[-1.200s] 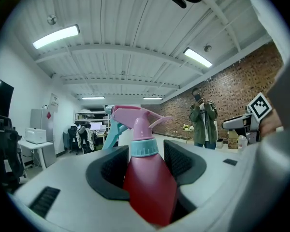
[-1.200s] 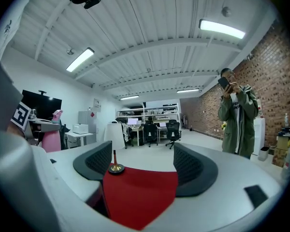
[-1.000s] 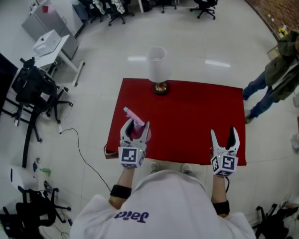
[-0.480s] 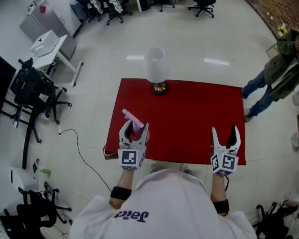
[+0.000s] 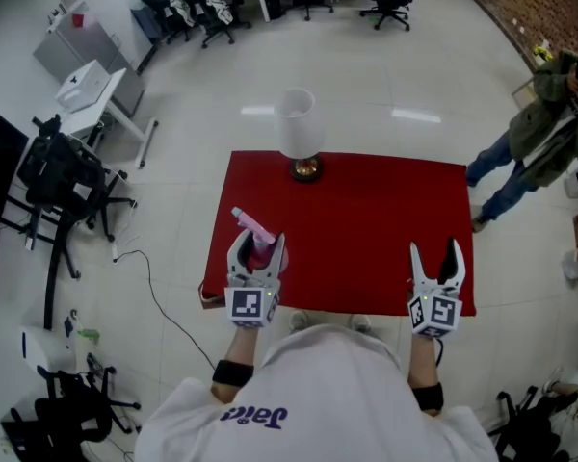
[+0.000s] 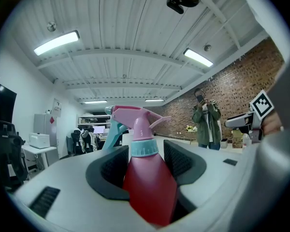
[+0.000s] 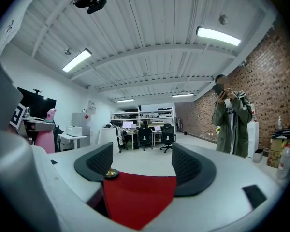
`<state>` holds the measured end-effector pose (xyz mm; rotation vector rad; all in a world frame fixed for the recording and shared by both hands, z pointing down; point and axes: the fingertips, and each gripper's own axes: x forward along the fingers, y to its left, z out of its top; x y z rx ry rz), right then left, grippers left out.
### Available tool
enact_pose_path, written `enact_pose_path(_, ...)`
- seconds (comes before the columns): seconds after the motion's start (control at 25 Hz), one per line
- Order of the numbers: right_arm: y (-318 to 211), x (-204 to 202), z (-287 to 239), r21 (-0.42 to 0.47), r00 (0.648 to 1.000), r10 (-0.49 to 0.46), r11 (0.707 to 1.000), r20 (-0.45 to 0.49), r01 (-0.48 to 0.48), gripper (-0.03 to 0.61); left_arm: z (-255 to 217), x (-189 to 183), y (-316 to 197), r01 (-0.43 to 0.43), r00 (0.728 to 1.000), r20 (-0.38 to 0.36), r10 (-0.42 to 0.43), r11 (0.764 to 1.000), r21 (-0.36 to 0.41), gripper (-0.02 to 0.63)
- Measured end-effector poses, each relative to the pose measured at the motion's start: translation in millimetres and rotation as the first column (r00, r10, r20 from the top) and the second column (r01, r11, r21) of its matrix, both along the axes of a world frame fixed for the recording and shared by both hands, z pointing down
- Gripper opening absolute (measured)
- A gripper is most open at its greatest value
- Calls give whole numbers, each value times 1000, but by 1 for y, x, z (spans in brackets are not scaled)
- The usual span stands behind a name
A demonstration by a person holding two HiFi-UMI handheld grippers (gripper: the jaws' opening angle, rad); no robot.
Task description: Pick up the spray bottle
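A spray bottle with a dark pink body, light blue collar and pink trigger head stands upright between the jaws of my left gripper, which is shut on its body. In the head view the spray bottle pokes out of the left gripper over the left part of the red table. My right gripper hangs open over the table's front right edge with nothing between its jaws. In the right gripper view the gripper frames only red cloth.
A table lamp with a white shade and brass base stands at the table's far edge. A person in a green jacket stands to the right on the floor. Office chairs and desks fill the left and far side.
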<state>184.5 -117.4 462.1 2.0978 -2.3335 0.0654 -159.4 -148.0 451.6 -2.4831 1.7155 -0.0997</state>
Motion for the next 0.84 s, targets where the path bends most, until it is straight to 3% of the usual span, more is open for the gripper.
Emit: enact_pose_path(0.84, -1, 0, -2, -9, 999, -18, 1000, -35, 17, 391, 7, 4, 0, 7, 1000, 29, -6, 1000, -25, 229)
